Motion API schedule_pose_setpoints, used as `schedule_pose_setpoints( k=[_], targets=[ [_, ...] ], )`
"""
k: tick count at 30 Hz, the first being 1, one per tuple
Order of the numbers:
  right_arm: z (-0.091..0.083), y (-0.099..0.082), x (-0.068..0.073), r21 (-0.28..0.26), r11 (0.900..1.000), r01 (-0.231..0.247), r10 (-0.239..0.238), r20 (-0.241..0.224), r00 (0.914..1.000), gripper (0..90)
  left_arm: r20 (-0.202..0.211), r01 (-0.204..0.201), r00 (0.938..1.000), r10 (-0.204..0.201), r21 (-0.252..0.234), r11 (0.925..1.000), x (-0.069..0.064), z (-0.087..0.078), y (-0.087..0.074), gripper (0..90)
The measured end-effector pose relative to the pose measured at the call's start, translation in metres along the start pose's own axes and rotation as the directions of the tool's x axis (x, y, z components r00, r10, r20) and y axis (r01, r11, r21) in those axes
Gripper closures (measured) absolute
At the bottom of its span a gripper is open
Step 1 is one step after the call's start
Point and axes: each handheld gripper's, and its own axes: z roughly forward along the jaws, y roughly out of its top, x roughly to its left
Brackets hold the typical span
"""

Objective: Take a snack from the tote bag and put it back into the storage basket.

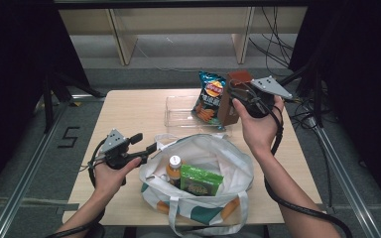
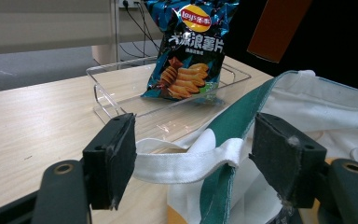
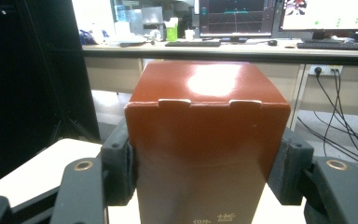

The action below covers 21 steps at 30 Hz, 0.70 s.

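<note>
Wooden worktop [image 1: 129,114] in what looks like a lab, cables on the floor and monitors on a desk in the background of the right gripper view. On it sit a white tote bag [image 1: 218,158] with green trim and a clear plastic tray [image 1: 178,111] with a blue chip bag [image 1: 209,96] standing in it.

Looks like unpacking is under way. The right claw [image 1: 238,96] has its pads pressed on both sides of a reddish-brown carton [image 3: 205,140], held upright in the air just beside the chip bag, over the tray's right end. The left claw [image 2: 196,163] is standing open with the tote's white handle strap [image 2: 182,163] running between the pads, not pinched as far as I can tell; it sits at the bag's left rim.

My guess: the carton goes down into the tray next to the chips. That calls for lowering it flat without knocking the chip bag over, then opening up. A bottle [image 1: 174,168] and a green packet [image 1: 201,179] are in the tote, so those likely come after.
</note>
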Motion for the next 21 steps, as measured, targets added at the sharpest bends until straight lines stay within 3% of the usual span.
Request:
schedule_pose_setpoints(
  k=[21],
  targets=[
    [0.017,-0.002,-0.006,0.009,0.9998,-0.018,0.018,0.012,0.9998,39.0,0.001,0.000,1.0000,0.000,0.001,1.0000,0.000,0.000,0.000,30.1]
  ],
)
